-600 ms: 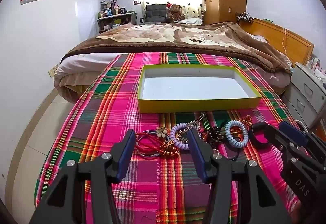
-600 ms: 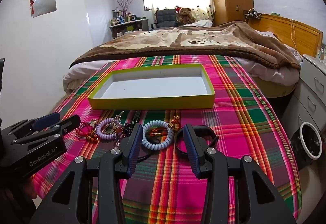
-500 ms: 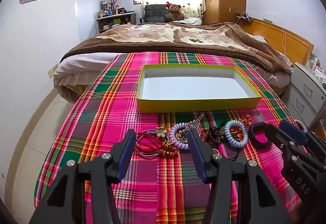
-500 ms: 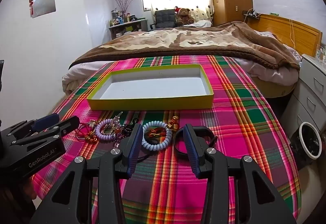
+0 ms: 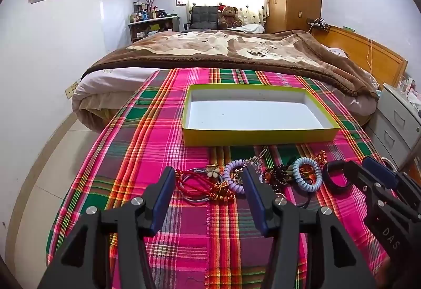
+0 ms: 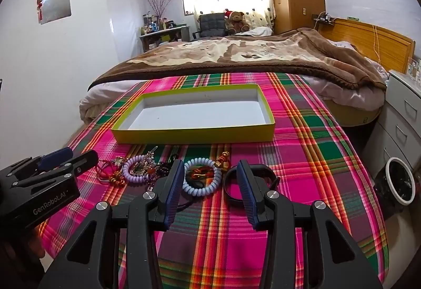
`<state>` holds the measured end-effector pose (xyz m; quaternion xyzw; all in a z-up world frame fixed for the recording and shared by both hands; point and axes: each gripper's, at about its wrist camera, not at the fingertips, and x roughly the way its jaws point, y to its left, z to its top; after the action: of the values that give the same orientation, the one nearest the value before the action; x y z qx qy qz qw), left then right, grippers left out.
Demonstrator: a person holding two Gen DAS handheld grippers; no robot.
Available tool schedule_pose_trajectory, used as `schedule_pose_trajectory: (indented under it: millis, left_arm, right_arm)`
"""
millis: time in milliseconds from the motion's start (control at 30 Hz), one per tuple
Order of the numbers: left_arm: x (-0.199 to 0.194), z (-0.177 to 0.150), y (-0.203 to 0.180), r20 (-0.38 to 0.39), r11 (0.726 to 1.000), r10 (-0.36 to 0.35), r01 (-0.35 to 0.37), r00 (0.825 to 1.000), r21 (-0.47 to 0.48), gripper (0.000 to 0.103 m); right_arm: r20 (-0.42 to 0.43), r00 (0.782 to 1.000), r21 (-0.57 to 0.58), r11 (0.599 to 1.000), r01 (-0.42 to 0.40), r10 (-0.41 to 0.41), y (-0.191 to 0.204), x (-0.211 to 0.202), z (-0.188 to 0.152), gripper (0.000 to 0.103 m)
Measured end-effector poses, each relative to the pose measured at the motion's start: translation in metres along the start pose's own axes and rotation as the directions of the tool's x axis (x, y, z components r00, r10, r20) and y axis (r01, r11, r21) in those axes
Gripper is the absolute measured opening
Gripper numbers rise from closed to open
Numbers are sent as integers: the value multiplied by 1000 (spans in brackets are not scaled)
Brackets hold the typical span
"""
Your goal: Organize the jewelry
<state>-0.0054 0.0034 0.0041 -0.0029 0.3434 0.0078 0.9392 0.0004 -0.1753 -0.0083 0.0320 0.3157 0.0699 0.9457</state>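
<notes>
Jewelry lies in a loose row on the plaid cloth [image 5: 147,147] that covers the bench, just in front of the near wall of a shallow yellow box [image 5: 259,137] with a white floor.

From the left wrist camera, the left hand-held gripper [image 5: 209,190] hangs tilted down over the near end of the row, its blue-padded jaws wide apart with nothing clamped between them. Seen through the gap are a red cord bracelet [image 5: 200,183] with a small flower charm and, partly behind the right finger, a lilac coil bracelet [image 5: 232,176]. Further right lie a dark beaded piece [image 5: 280,176], a pale blue coil bracelet [image 5: 306,174] and a black band [image 5: 338,176]. The right hand-held gripper [image 5: 368,169] enters from the right edge, its tip close to the black band; whether it touches cannot be told. Beyond the bench stands a bed with a brown blanket [image 5: 236,49].

From the right wrist camera, the right hand-held gripper [image 6: 210,183] has its jaws apart and empty. The pale blue coil bracelet [image 6: 201,180] shows in the gap just beside the left finger, and the black band [image 6: 232,187] lies partly behind the right finger. The lilac coil bracelet [image 6: 136,169] and red cord bracelet [image 6: 110,170] lie to the left, near the tip of the left hand-held gripper [image 6: 76,161]. The yellow box [image 6: 194,135] sits behind the row.
</notes>
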Motion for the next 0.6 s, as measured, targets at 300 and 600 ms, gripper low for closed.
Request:
schedule_pose_trajectory:
  millis: [300, 600]
  left_arm:
    - [-1, 2, 1, -2, 1000, 7, -7, 1000, -7, 55]
    - [1, 3, 2, -7, 1000, 9, -9, 1000, -8, 55]
  right_arm:
    - [1, 1000, 1, 1000, 3, -3, 0, -3, 0, 42]
    - [3, 1000, 5, 1000, 9, -9, -2, -3, 1, 42]
